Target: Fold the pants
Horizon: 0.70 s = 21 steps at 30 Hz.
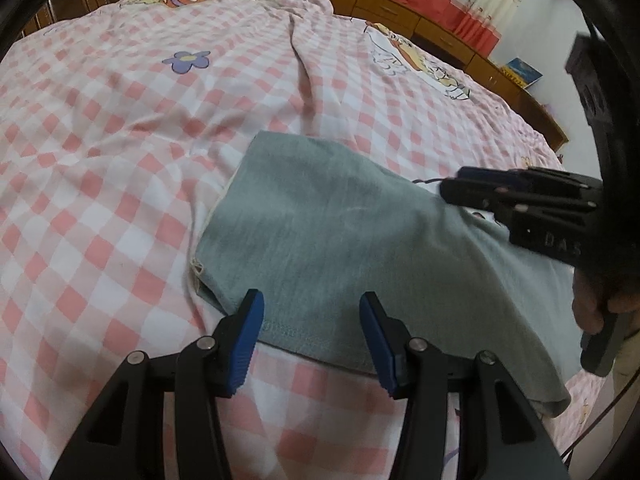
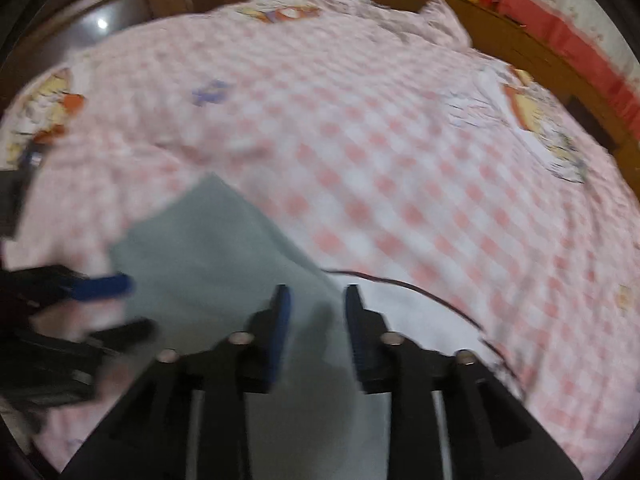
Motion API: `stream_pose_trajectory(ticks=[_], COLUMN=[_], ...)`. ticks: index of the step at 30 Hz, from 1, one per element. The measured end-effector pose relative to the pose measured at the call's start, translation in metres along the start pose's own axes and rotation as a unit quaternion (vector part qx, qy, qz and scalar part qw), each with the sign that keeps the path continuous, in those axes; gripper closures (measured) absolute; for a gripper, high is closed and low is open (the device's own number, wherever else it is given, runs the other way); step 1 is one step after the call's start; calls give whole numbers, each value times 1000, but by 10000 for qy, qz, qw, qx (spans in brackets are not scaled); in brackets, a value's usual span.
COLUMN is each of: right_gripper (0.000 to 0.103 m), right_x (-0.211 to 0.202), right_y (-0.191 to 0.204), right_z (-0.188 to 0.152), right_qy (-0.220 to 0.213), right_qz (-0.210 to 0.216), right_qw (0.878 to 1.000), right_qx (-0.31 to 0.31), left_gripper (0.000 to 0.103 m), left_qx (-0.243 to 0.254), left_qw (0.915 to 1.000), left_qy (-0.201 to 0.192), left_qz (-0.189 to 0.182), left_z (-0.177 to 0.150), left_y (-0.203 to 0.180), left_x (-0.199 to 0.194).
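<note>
Grey-green folded pants (image 1: 340, 232) lie flat on the bed, and the right wrist view shows them blurred at lower left (image 2: 192, 248). My left gripper (image 1: 311, 304) hangs open over their near stitched hem, a blue pad at each side, and nothing is clamped. At the right edge of the cloth my right gripper (image 1: 450, 190) is held in a person's hand. In its own view the right gripper (image 2: 317, 294) stands open with a narrow gap above the pants' right border, gripping nothing. The left gripper's blue fingertip (image 2: 104, 284) shows at the far left.
A pink-and-white checked bedsheet (image 1: 120, 160) covers the bed, with a ridge of wrinkles running away at the middle. Wooden cabinets (image 1: 384, 4) and red curtains line the far side. A thin dark cable (image 2: 420, 292) lies on the sheet to the right of the pants.
</note>
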State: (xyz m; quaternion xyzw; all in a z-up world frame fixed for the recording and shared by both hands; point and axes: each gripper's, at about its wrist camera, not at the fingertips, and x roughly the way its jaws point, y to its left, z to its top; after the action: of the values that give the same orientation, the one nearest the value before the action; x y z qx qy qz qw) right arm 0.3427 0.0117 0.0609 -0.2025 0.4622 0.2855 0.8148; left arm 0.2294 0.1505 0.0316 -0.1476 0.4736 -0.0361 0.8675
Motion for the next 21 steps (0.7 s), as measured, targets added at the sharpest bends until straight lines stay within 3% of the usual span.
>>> stream_pose_trajectory(ticks=[2, 4, 8, 12, 13, 16, 21], right_gripper=[72, 72, 72, 71, 71, 71, 71], right_x=[12, 26, 55, 54, 50, 22, -39], right_y=[10, 18, 23, -12, -17, -30, -43], right_z=[4, 6, 10, 33, 34, 24, -29], right_qy=[230, 348, 246, -40, -80, -62, -156], right_qz=[278, 268, -787, -1046, -1003, -342, -200], right_qw=[9993, 9989, 9966, 9884, 9873, 9895, 9878], right_qx=[-82, -142, -61, 1100, 1233, 1400, 1538], left_gripper=[51, 51, 51, 51, 51, 51, 51], left_qx=[-36, -39, -243, -225, -195, -113, 65], left_qw=[10000, 9998, 9997, 9997, 9998, 9998, 9997], left_qy=[-52, -89, -5, 18, 8, -56, -167], left_qz=[58, 180, 7, 22, 51, 130, 163], left_z=[1, 2, 3, 4, 3, 3, 3], left_y=[0, 3, 12, 13, 12, 7, -3], left_x=[-3, -5, -5, -3, -3, -7, -16])
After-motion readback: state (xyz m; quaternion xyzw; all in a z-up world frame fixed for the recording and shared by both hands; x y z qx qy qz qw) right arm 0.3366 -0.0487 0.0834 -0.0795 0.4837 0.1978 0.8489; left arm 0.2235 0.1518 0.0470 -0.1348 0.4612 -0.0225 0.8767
